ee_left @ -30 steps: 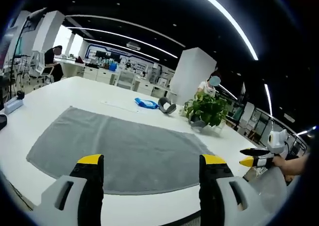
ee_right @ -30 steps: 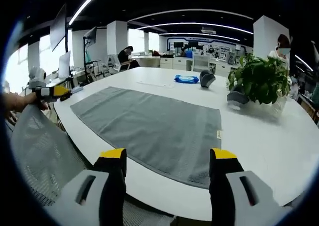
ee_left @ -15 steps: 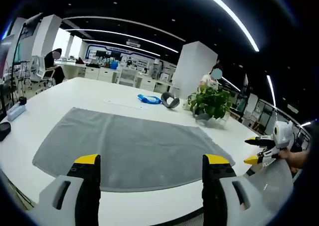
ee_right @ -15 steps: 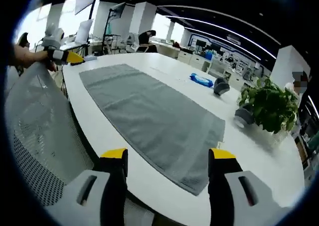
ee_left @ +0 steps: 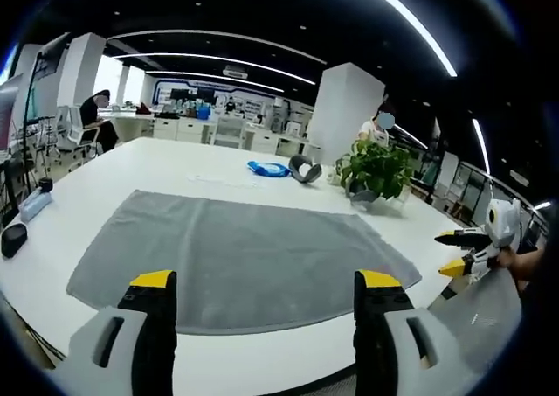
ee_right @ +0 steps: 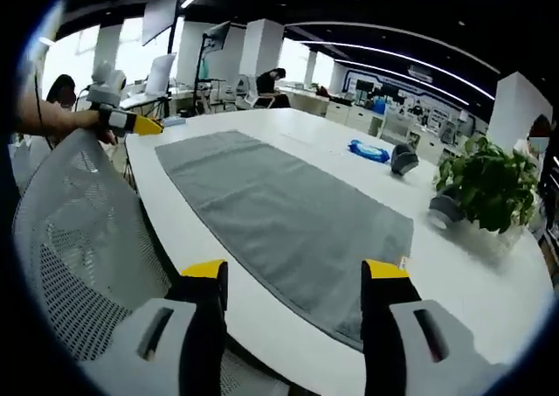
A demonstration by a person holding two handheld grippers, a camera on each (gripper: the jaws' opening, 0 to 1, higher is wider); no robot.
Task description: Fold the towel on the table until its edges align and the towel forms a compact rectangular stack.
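Left tongs (ee_left: 253, 282): jaws spread wide, nothing between them, hovering above the near edge of the counter (ee_left: 113, 164). Right tongs (ee_right: 293, 269): likewise released and empty, held off the counter's edge over a white mesh chair back (ee_right: 79, 239).

Grey towel (ee_left: 240, 256) lies just ahead of both tongs, spread flat in a single layer, long side parallel to the near counter edge. From the right tongs it runs away ahead and to the left, with a small tag at its nearer right corner. No tong touches it.

Progress, judged: no fold made yet. The towel is fully open with no doubled layer visible, so every fold and the final edge alignment remain. First need looks to be pinching the near corners, one per tongs.

Counter: large, white, smooth. Beyond the towel's far edge sit a blue packet (ee_left: 266, 169), a dark curved object (ee_left: 306, 170) I cannot identify, and a potted plant (ee_left: 377, 170). Left of the left tongs, near the counter's end, a dark computer mouse (ee_left: 13, 237).

Room: open-plan office, dark ceiling with long light strips, white pillars, desks behind. People stand in the distance.
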